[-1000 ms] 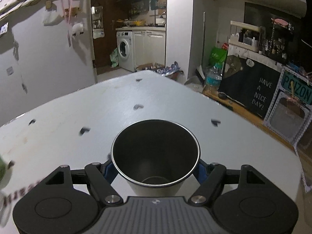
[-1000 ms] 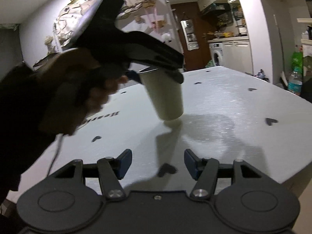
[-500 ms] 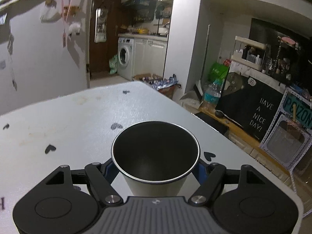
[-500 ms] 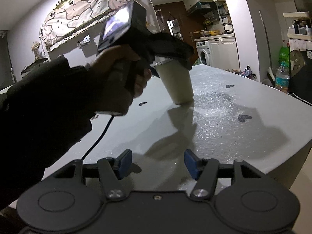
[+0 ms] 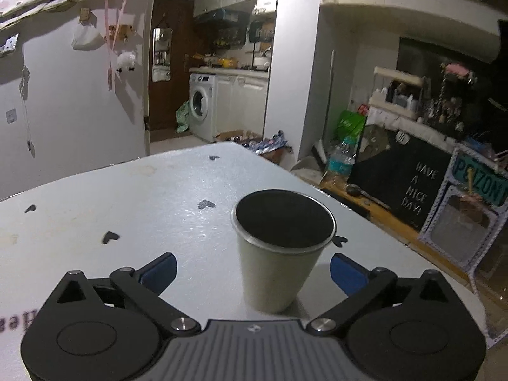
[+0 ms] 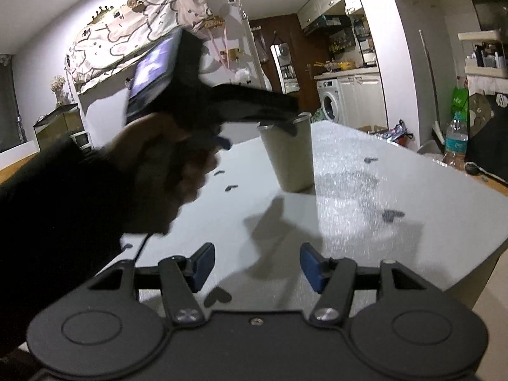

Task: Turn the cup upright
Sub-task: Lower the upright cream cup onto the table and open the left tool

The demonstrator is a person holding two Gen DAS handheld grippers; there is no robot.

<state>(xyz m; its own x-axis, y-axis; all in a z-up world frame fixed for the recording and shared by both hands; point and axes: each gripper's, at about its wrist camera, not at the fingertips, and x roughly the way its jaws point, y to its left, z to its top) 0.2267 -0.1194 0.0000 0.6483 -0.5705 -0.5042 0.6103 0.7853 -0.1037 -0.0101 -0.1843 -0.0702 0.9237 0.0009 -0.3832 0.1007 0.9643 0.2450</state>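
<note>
A pale cup (image 5: 279, 254) with a steel rim and dark inside stands upright on the white table (image 5: 127, 209). My left gripper (image 5: 252, 271) is open, its blue pads spread wide on either side of the cup and apart from it. In the right wrist view the cup (image 6: 290, 155) stands in the middle of the table with the left gripper's black body (image 6: 222, 108) just behind its rim, held by a dark-sleeved hand. My right gripper (image 6: 255, 268) is open and empty, low over the near part of the table.
Small dark heart marks (image 5: 206, 203) dot the table. The table's right edge (image 5: 365, 219) is close to the cup, with a water bottle (image 5: 341, 158) and a black sign (image 5: 412, 184) on the floor beyond. A wall (image 5: 63, 111) stands to the left.
My left gripper has opened and let go of the cup, which now stands on the table, and it has drawn back slightly. The right gripper has stayed open.
</note>
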